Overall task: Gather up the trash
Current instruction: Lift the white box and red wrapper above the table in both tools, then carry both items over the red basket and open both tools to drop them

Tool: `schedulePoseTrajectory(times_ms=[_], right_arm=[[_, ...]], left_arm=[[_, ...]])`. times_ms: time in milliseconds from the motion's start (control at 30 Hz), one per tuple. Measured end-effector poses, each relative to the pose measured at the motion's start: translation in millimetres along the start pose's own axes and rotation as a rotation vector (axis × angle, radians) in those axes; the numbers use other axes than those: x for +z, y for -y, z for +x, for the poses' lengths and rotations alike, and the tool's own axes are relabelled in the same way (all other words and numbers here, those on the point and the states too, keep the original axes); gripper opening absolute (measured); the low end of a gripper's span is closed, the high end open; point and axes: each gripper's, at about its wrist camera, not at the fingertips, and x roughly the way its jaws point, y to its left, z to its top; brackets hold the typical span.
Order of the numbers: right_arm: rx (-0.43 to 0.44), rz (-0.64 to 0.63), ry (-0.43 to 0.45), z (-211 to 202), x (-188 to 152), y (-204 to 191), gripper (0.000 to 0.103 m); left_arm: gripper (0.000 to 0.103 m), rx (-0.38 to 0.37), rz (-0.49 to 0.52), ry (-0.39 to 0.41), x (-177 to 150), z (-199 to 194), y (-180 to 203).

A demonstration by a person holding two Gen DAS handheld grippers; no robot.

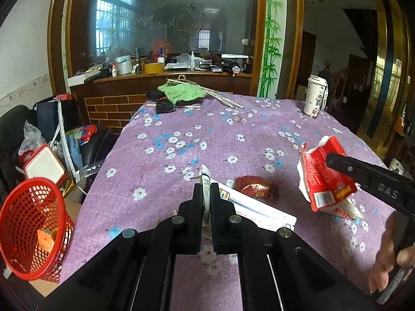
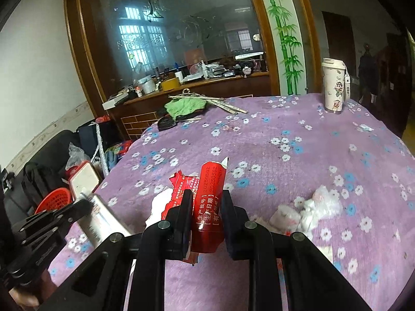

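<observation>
My left gripper (image 1: 206, 189) is shut on a long white flattened tube pack (image 1: 259, 212), held a little above the purple flowered tablecloth (image 1: 181, 129). In the right wrist view the same pack (image 2: 103, 217) sticks out of the left gripper (image 2: 84, 204) at the lower left. My right gripper (image 2: 207, 194) is shut on a torn red packet (image 2: 208, 202) with white paper spilling from it. From the left wrist view that red packet (image 1: 324, 178) hangs above the table at the right. A crumpled red wrapper (image 1: 256, 188) lies on the cloth between both grippers.
A red mesh basket (image 1: 33, 228) stands on the floor left of the table, with something orange in it. Crumpled white tissue (image 2: 311, 207) lies on the cloth at the right. A tall white cup (image 2: 334, 88) stands at the far right, and a green cloth (image 1: 184, 92) with sticks at the far edge.
</observation>
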Motion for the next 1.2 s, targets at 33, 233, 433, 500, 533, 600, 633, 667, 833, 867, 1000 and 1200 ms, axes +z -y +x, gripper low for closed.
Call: schedulePoseTrajectory(times_ms=[33,233,433,500,533,600,633,667,833,867,1000,1200], right_arm=[[0.004,-0.005,0.001,-2.5,-1.1,-2.1,0.023],[0.008,-0.052,-0.008,-15.0,-13.4,-22.0,0.023],[0.016,-0.077,-0.026,-12.1,-18.7,-36.9,0.023],[0.019,-0.084,-0.032,-9.9,-19.9,-42.2,0.023],[0.021,-0.088,-0.034,-9.3,-20.2,-43.9,0.023],[0.023,-0.097,-0.039,-7.7,-21.2,-49.1,0.023],[0.026,-0.102,-0.041,-6.9,-21.3,-52.2,0.023],[0.026,-0.107,-0.042,-6.5,-21.4,-54.1,0.023],[0.037,-0.127,-0.056,-2.2,-20.6,-65.4,0.023],[0.039,-0.131,-0.059,-1.3,-20.4,-68.2,0.023],[0.064,-0.152,-0.071,2.8,-18.6,-83.7,0.023],[0.122,-0.186,-0.109,16.0,-14.1,-115.5,0.023]], left_arm=[[0.005,-0.002,-0.006,-0.003,-1.1,-0.2,-1.5],[0.005,-0.004,-0.03,-0.014,-7.2,-4.8,-12.8],[0.005,-0.002,-0.045,-0.008,-9.6,-11.3,-23.8],[0.005,-0.002,-0.052,-0.006,-10.0,-13.3,-28.7],[0.005,-0.002,-0.057,-0.005,-10.2,-14.7,-31.7],[0.005,-0.001,-0.068,-0.002,-10.4,-17.7,-37.4],[0.005,0.0,-0.072,0.0,-10.3,-19.0,-39.7],[0.005,0.001,-0.076,0.004,-10.1,-20.7,-42.1],[0.005,0.011,-0.096,0.016,-10.1,-28.0,-56.6],[0.005,0.014,-0.1,0.017,-9.7,-29.2,-59.7],[0.005,0.039,-0.127,0.03,-7.7,-35.8,-77.7],[0.005,0.098,-0.178,0.044,-8.3,-49.7,-117.5]])
